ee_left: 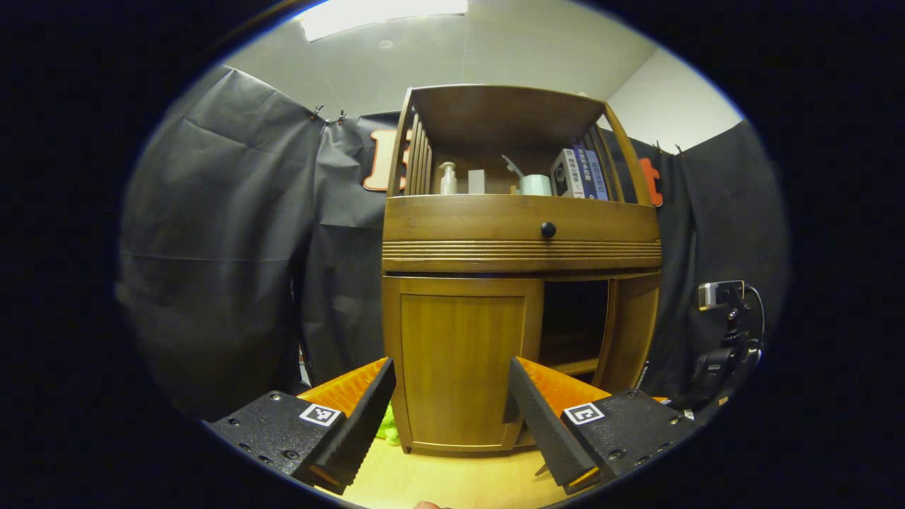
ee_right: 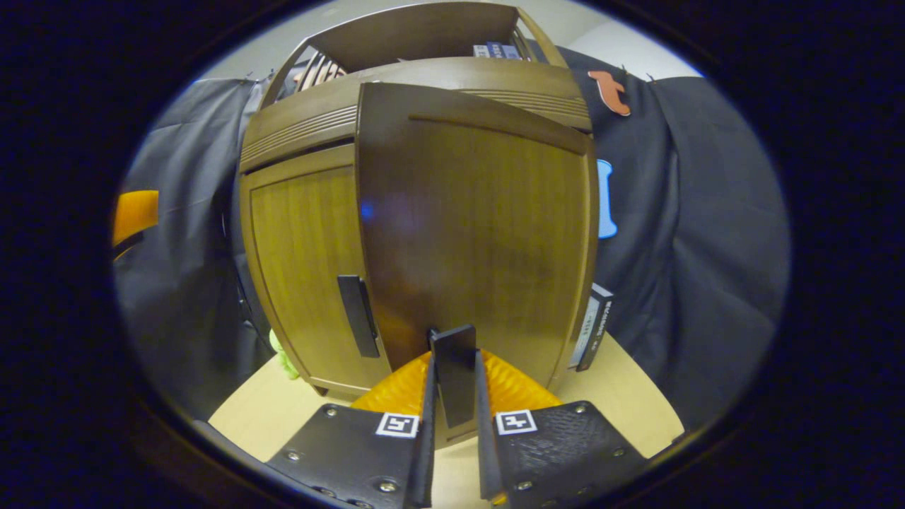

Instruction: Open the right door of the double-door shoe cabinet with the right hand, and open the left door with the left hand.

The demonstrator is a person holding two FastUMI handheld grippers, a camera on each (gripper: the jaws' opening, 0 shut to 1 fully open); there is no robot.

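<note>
Right gripper (ee_right: pixel 452 424) clamps the handle (ee_right: pixel 452 382) of the swung-out right door (ee_right: pixel 481 233); left gripper (ee_left: pixel 452 417) gapes empty before the closed left door (ee_left: pixel 463 367).

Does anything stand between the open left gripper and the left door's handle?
Nothing visible does. The left gripper, open, faces the closed left door across bare tabletop. The right door swings off the other way, its handle clamped by the right gripper.

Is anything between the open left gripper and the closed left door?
Nothing. In the left gripper view, the left gripper faces the left door across bare tabletop.
</note>
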